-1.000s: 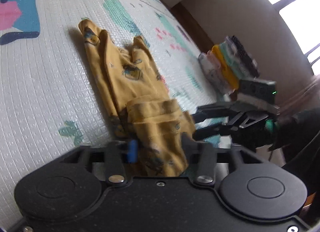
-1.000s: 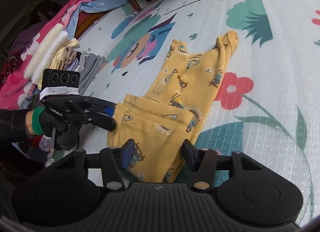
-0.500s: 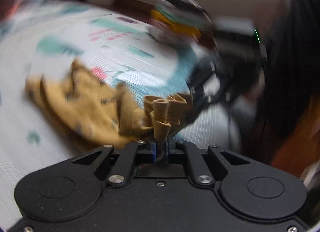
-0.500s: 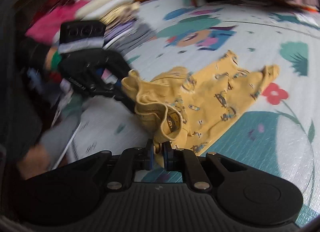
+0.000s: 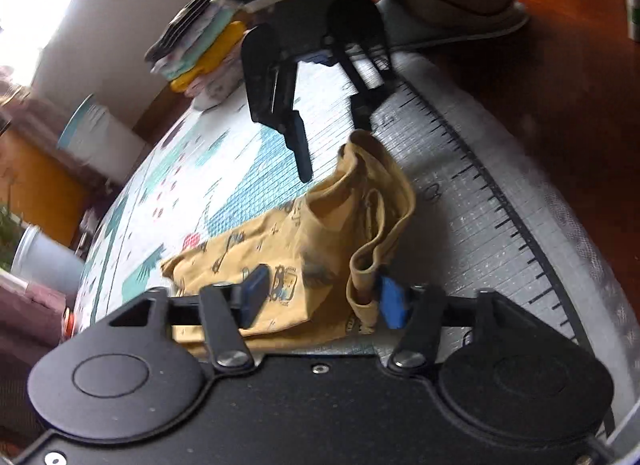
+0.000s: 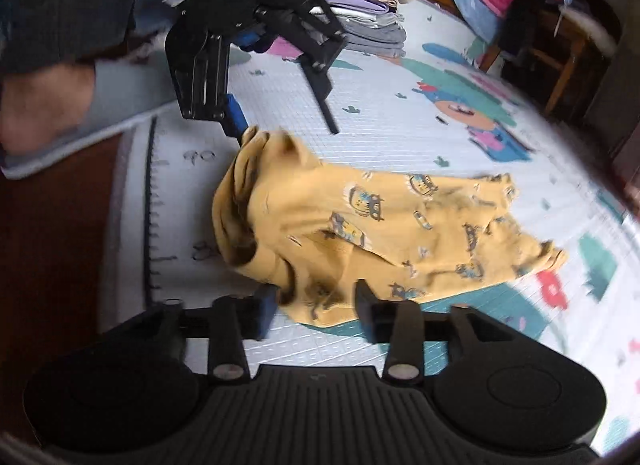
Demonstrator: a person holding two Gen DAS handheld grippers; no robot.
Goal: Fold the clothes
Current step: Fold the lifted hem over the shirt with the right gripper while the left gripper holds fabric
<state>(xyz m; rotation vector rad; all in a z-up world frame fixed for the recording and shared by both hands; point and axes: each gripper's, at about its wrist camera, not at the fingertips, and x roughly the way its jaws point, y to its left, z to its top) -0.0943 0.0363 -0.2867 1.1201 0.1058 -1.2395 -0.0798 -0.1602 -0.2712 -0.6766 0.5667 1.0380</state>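
Yellow garment (small car print, looks like child's trousers) lies on the play mat, near the mat's ruler-marked edge. The waistband end is bunched and standing up in loose folds; the legs trail away flat across the mat.

Left hand-held gripper: jaws opening, spread wide. The bunched waistband sits between the blue pads; the fabric touches or nearly touches the right-hand pad, the other pad stands clear of it. Not pinching.

Right hand-held gripper: jaws opening, spread. A corner of the garment lies between them and the pads do not press on it. In the left wrist view the same gripper hangs over the far end of the waistband, fingers apart, one tip just at the cloth (contact not certain).

Surroundings: stack of folded clothes at the mat's far side in the left view; a second folded pile behind the left gripper in the right view. Wooden floor beyond the mat edge. A person's foot rests at the mat's edge.
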